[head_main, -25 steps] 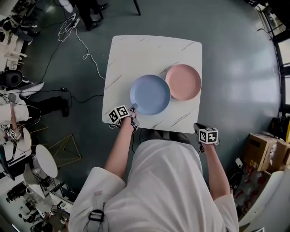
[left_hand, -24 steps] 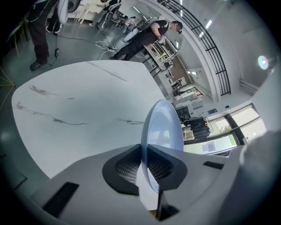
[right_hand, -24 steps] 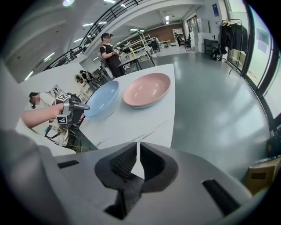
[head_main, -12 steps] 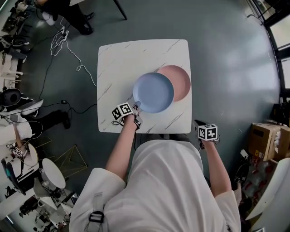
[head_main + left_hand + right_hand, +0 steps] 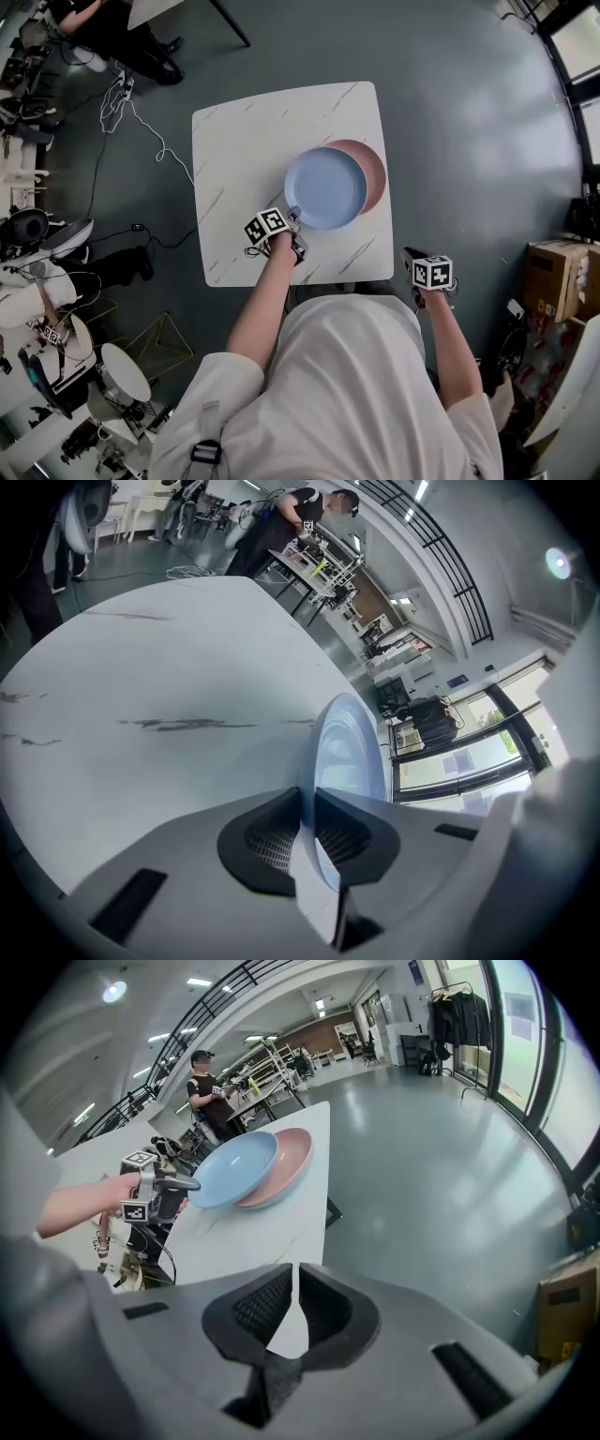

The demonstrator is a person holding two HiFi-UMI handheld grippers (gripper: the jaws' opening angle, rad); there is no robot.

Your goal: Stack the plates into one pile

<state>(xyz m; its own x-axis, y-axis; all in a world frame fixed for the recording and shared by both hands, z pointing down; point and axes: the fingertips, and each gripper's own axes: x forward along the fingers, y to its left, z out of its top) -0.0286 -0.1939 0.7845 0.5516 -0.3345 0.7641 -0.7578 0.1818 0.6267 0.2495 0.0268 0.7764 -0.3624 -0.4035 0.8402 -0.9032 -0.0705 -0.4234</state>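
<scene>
Left tongs (image 5: 294, 217), arm (image 5: 265, 295) outstretched, clamp blue plate (image 5: 328, 187).

left arm: forearm stretched forward | left gripper (image 5: 293, 216): pitched down, 2 fingers (image 5: 272, 834) clamped on the blue plate (image 5: 325, 187) rim | right arm: elbow bent beside torso | right gripper (image 5: 411, 255): pitched down, fingers (image 5: 258, 1312) together, empty

Blue plate (image 5: 325, 189) overlapping pink plate (image 5: 374, 171) on table (image 5: 244, 159)

Round blue plate (image 5: 325, 188), slightly tilted, largely overlapping round pink plate (image 5: 376, 169) beneath
</scene>
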